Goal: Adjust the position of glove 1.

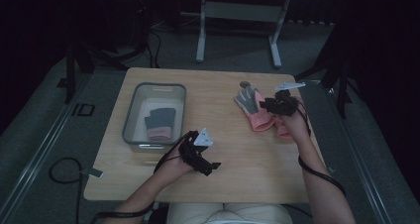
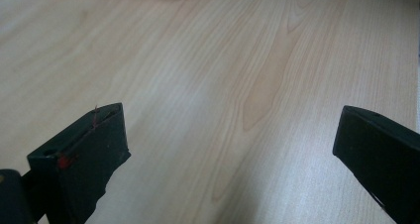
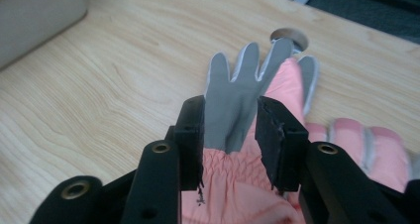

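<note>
Pale wood counter (image 1: 237, 149) in the high view, with a grey plastic bin (image 1: 130, 116) sitting around 9 o'clock from the middle. There's a dark glove with a pink cuff (image 1: 160, 124) lying inside it. Over at about 2 o'clock a pink and grey glove (image 1: 251, 106) lies flat on the counter, fingers pointing toward the far edge, and a second pink glove (image 1: 283, 129) pokes out just beside it under the right hand. The right gripper (image 1: 267, 104) is down on that pink and grey glove. The left gripper (image 1: 214, 166) is low over bare wood near 6 o'clock, well apart from the bin and the gloves.

Left gripper view: the jaws stand wide apart with only wood grain between them, nothing held. A sliver of pink shows at 12 o'clock along the top edge.

Right gripper view: the jaws sit either side of the glove's grey palm (image 3: 232, 112), right where it meets the gathered pink cuff, and the fabric looks pinched up between them, so clamped on the glove. The grey fingers fan out toward 12 o'clock, the other pink glove's fingers (image 3: 366, 140) lie at 3 o'clock, and the bin's rounded corner (image 3: 39, 16) is at 10 o'clock.
</note>
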